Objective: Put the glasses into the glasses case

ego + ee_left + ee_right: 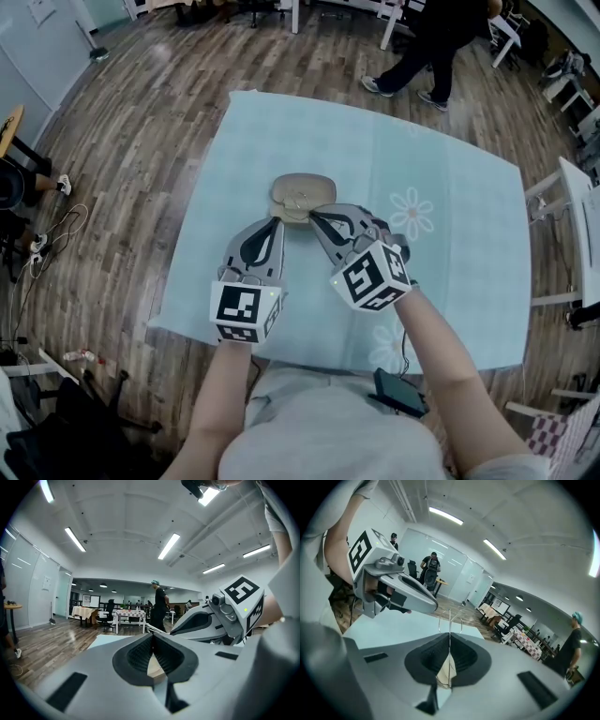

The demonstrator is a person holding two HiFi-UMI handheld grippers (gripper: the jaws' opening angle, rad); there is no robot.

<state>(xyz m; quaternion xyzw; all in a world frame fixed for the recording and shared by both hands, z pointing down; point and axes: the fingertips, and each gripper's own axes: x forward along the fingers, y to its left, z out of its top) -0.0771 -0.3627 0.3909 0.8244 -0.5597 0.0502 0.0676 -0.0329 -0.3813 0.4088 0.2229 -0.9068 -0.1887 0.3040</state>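
We judge the left gripper (pixel 278 222) shut on the near rim of the open beige oval glasses case (pixel 302 190), steadying it. The right gripper (pixel 314 216) clamps the thin wire-framed glasses (pixel 450 620) just over it.

Glasses case (pixel 302 192) on table (pixel 450 234) (pale blue)

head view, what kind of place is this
Probably an open-plan office or lab workspace. It has a wood-plank floor, tables and an office chair farther back, and long ceiling strip lights. The work itself happens at a table covered in pale blue cloth.
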